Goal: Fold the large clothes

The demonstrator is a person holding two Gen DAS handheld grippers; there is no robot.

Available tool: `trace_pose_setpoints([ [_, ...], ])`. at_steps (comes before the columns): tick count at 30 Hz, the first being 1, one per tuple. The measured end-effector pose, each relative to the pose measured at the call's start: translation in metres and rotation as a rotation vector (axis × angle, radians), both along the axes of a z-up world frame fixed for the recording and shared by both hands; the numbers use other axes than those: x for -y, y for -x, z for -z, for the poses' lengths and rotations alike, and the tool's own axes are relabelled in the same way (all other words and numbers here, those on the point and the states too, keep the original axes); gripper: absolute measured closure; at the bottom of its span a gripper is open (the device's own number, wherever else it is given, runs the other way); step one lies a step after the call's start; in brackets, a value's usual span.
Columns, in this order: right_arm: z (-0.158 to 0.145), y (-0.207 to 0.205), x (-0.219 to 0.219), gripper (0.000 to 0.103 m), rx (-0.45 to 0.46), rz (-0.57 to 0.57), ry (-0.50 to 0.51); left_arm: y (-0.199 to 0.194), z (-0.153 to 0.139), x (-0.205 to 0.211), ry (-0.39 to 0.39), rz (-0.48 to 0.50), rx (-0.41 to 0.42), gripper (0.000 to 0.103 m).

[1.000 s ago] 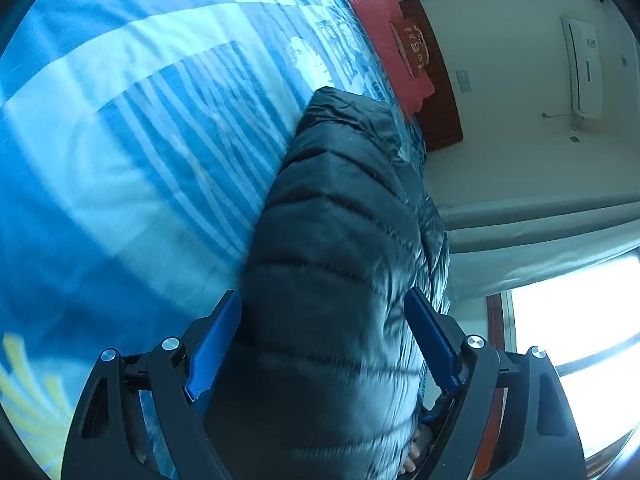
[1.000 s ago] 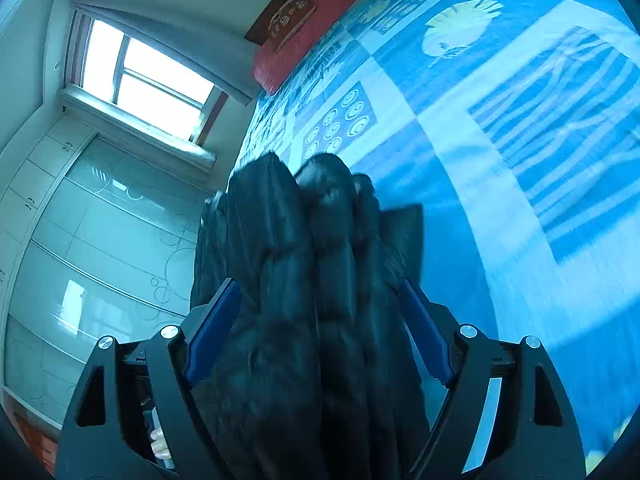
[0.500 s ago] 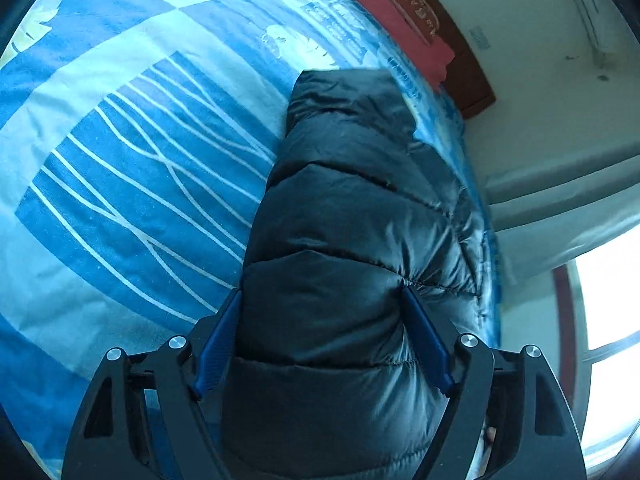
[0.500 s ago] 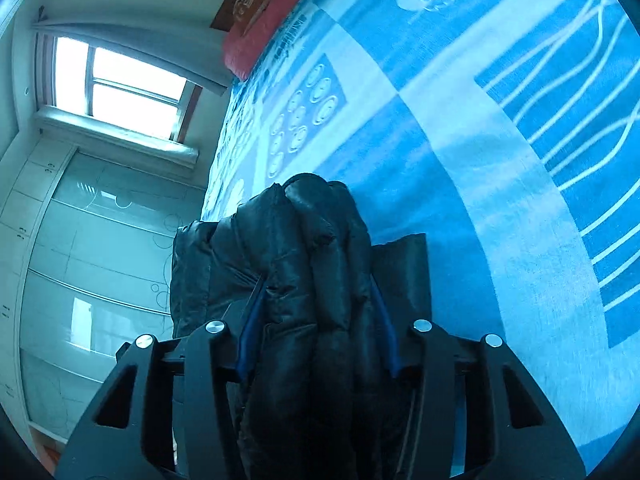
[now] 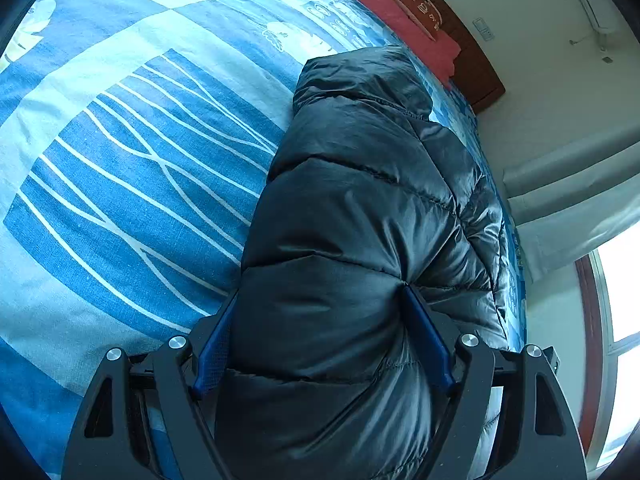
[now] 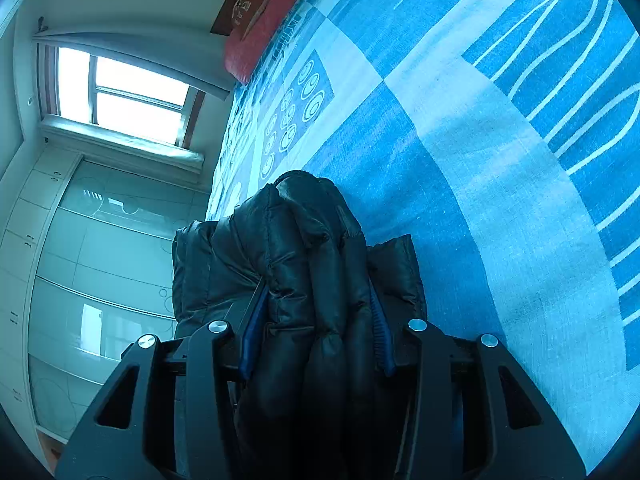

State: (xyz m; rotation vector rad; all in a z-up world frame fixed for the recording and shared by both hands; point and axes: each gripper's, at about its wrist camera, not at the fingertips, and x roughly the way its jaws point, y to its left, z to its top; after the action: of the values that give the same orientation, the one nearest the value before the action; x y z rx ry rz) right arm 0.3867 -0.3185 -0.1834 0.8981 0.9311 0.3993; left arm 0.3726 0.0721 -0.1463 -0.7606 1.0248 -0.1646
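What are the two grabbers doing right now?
Left gripper: closed on a wide fold of the black puffer jacket.
Right gripper: jaws closing, squeezing a bunched part of the jacket.

Cool blue daylight, blown-out window (image 6: pixel 120 96), strong fisheye bending, dark vignetted corners, sharp focus

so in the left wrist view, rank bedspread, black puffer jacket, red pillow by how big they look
1. bedspread
2. black puffer jacket, though it lies close to the lens, which inflates it
3. red pillow, far off
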Motion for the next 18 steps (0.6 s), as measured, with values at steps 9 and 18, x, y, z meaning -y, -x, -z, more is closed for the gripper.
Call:
trace_pose_setpoints([
  [9, -0.0013, 0.0005, -0.0021, 0.06, 0.01, 0.005, -0.002, 0.0023, -0.002, 0.0012, 0.009, 0.0, 0.011, 0.025],
  [18, -0.0043, 0.0031, -0.0021, 0.058, 0.009, 0.007, -0.009, 0.0022, -0.0024, -0.0015, 0.019, 0.004, 0.01, 0.025],
])
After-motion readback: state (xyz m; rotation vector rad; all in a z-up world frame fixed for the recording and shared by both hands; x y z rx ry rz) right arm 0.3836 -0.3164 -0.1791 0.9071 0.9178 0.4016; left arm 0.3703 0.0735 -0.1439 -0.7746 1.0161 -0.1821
